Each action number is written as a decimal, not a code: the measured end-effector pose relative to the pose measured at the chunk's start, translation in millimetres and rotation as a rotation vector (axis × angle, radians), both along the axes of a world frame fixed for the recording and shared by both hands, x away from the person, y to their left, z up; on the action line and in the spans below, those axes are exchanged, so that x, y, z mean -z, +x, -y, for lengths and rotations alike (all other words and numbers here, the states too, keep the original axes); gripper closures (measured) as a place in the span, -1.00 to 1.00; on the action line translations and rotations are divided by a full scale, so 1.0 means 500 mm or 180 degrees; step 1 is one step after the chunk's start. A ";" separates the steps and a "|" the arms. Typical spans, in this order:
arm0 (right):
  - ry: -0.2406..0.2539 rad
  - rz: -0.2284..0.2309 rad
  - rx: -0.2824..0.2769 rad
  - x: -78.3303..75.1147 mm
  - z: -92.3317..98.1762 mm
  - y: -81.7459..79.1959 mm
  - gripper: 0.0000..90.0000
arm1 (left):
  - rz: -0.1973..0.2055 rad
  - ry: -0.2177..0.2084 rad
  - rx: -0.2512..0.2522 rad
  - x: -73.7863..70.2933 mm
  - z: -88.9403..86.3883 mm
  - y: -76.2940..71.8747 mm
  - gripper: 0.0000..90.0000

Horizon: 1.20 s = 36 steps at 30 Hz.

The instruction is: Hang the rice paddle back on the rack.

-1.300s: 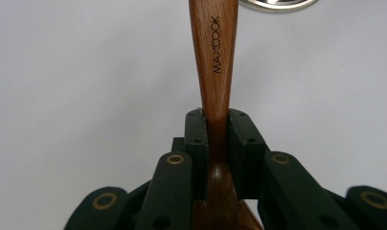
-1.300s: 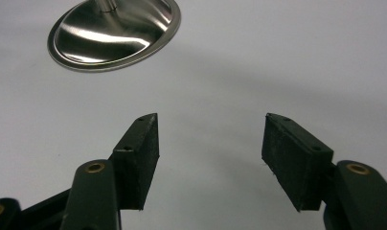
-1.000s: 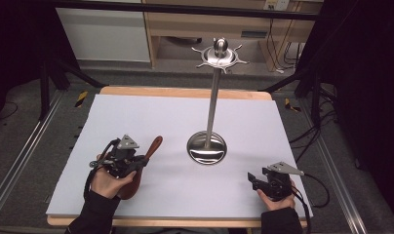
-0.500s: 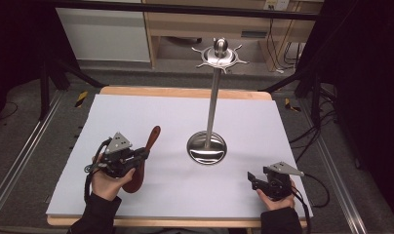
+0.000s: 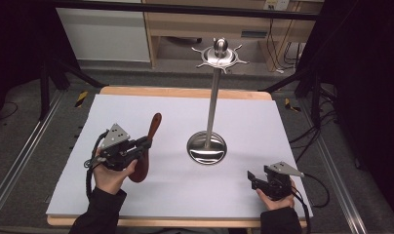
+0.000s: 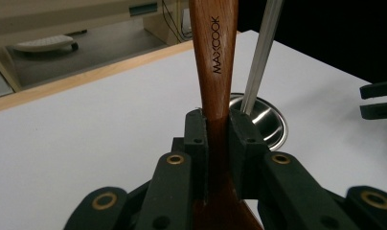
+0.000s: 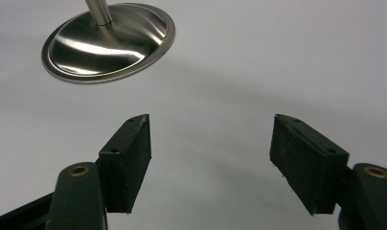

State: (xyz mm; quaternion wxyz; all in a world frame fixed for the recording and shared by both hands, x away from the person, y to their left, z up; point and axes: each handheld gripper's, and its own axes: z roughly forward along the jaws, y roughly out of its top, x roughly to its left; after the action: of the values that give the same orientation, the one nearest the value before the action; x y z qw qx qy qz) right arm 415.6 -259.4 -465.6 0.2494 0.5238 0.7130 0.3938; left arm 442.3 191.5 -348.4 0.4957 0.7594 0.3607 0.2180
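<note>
A brown wooden spoon (image 5: 147, 146) marked MAXCOOK (image 6: 215, 52) is held by its handle in my left gripper (image 5: 142, 145), which is shut on it at the table's left. The handle tilts up and away toward the back, and the spoon's bowl (image 5: 139, 168) hangs just over the white surface near the hand. A steel utensil stand (image 5: 213, 92) with a round base (image 5: 206, 147) and a hooked crown (image 5: 220, 55) rises at the middle of the table. My right gripper (image 5: 252, 179) rests open near the front right, jaws spread over bare white surface (image 7: 210, 158).
The white sheet (image 5: 263, 122) covers a wood-edged table (image 5: 185, 91). A wooden shelf unit (image 5: 244, 24) stands behind the table, and dark frame legs (image 5: 44, 87) flank it. Cables (image 5: 317, 190) trail from the right gripper off the right edge.
My left gripper has lifted the spoon and tilted its handle upward and toward the stand. The right gripper has stayed where it was.
</note>
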 end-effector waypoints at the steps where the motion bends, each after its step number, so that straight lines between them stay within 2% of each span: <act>1: -0.0001 0.0006 0.0002 0.000 0.000 0.000 -0.32 | 0.0016 -0.0030 0.0002 -0.002 0.000 0.000 0.75; 15: -0.0028 0.0031 0.0005 0.001 -0.002 0.001 -0.35 | 0.0184 -0.0167 0.0021 -0.034 0.012 0.006 0.75; 24: -0.0027 0.0028 0.0008 0.001 -0.003 0.001 -0.36 | 0.0357 -0.0220 0.0088 -0.066 0.033 0.004 0.75; 36: -0.0031 0.0035 0.0006 0.002 -0.003 0.002 -0.36 | 0.0452 -0.0257 0.0131 -0.096 0.049 0.002 0.75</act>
State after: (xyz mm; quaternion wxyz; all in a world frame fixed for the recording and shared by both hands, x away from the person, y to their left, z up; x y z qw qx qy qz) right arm 416.5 -257.8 -466.4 0.2562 0.5210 0.7131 0.3930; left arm 443.3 167.2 -300.3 0.5546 0.7287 0.3175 0.2463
